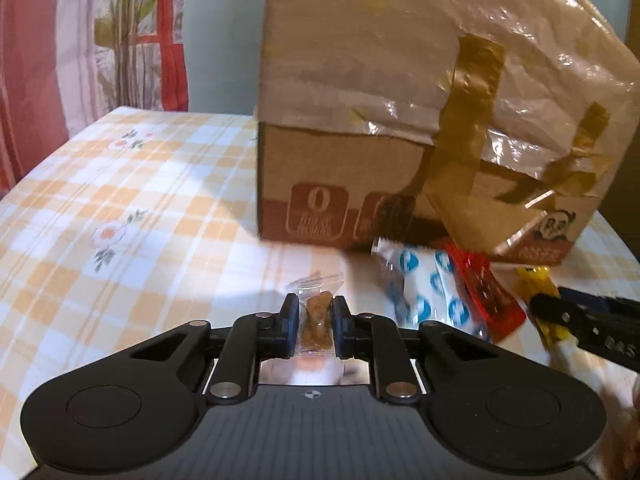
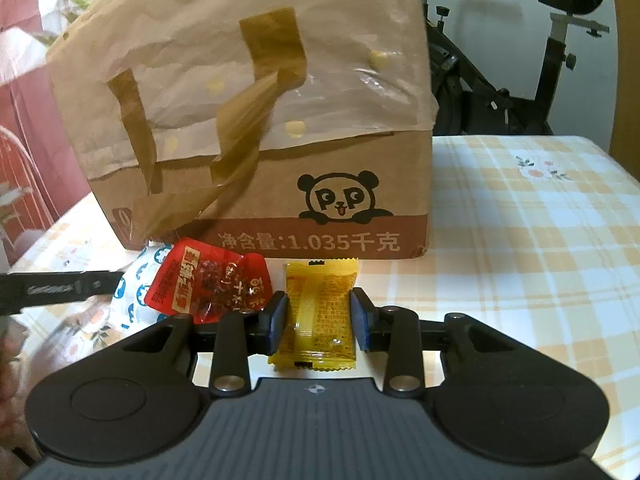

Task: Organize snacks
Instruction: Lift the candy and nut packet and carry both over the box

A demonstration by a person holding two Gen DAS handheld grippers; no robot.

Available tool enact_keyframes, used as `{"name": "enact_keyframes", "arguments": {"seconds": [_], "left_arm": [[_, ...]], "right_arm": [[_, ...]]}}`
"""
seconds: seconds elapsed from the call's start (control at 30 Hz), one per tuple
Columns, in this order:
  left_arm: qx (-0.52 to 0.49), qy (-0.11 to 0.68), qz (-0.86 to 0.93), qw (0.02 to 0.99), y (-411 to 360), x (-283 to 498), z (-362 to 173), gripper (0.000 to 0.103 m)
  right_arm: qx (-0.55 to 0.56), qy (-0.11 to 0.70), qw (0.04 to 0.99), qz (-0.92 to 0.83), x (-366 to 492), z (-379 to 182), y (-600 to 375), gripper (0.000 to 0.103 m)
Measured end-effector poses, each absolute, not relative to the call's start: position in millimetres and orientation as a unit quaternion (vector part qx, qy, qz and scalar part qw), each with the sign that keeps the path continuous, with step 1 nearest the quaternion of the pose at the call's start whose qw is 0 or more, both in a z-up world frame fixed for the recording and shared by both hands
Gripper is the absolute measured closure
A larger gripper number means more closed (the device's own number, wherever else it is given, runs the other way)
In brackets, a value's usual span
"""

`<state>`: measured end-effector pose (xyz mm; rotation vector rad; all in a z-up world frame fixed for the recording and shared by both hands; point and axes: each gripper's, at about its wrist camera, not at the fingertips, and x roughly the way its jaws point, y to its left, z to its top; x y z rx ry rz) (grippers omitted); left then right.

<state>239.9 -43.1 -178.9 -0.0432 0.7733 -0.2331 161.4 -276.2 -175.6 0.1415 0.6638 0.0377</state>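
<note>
left hand-held gripper [image 1: 316, 326]: pinching clear cookie bag [image 1: 318, 316] on bench [image 1: 140, 200] | right hand-held gripper [image 2: 319, 318]: loose around yellow pack [image 2: 320, 312] by box [image 2: 280, 120] | risk: slippery packs may slide out if squeezed off-center

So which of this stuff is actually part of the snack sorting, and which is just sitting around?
Part of the job:
- clear cookie packet, between the left gripper fingers
- yellow packet, between the right gripper fingers
- red packet
- blue-and-white packet
- cardboard box, probably

Just there:
- checked tablecloth
- exercise bike
- curtain
</note>
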Motion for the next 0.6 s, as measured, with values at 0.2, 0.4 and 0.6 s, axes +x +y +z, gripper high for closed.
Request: {"name": "enact_keyframes", "arguments": {"seconds": [0.2,0.4,0.6], "left_arm": [[-0.072,0.383,-0.099,0.916,-11.7,209.9,-174.1,0.085],[-0.073,0.348,-0.099,0.929,0.7,190.7,-159.5,0.084],[-0.061,0.329,-0.103,0.937,-4.4,181.5,-149.3,0.084]], "right_arm": [[0.045,0.326,0.944,0.017,159.8,-176.2,-268.0,0.066],[0.036,0.294,0.955,0.023,145.6,-171.1,-265.4,0.067],[0.031,0.259,0.965,0.017,133.5,-166.0,-263.5,0.067]]}}
